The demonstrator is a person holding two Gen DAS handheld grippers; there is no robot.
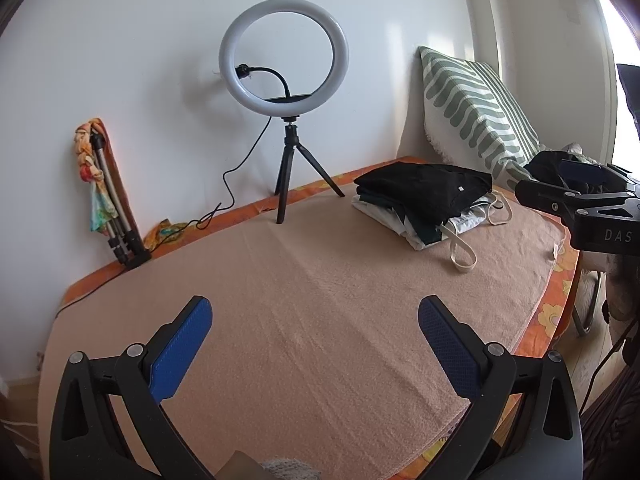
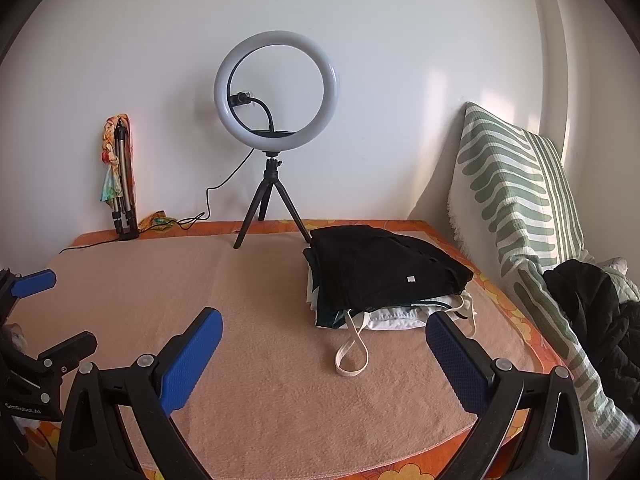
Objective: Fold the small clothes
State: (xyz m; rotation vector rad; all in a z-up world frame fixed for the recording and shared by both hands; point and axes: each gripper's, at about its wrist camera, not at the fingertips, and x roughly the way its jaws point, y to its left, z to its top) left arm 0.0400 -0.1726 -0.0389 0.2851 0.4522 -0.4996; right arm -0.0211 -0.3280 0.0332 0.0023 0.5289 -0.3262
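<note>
A stack of folded clothes (image 1: 428, 196), black on top with white and dark green pieces beneath, lies at the far right of the peach blanket (image 1: 300, 300). It also shows in the right wrist view (image 2: 384, 272), with cream straps (image 2: 352, 356) trailing forward. A crumpled black garment (image 2: 592, 312) lies by the pillow at the right. My left gripper (image 1: 316, 320) is open and empty over the blanket's near part. My right gripper (image 2: 324, 332) is open and empty, just in front of the stack. The right gripper's body (image 1: 592, 212) shows at the right of the left wrist view.
A ring light on a black tripod (image 2: 276, 128) stands at the back by the wall, its cable running left. A folded tripod with a colourful cloth (image 2: 118, 176) leans on the wall at the back left. A green-striped pillow (image 2: 516, 192) leans at the right. The floor lies beyond the blanket's right edge.
</note>
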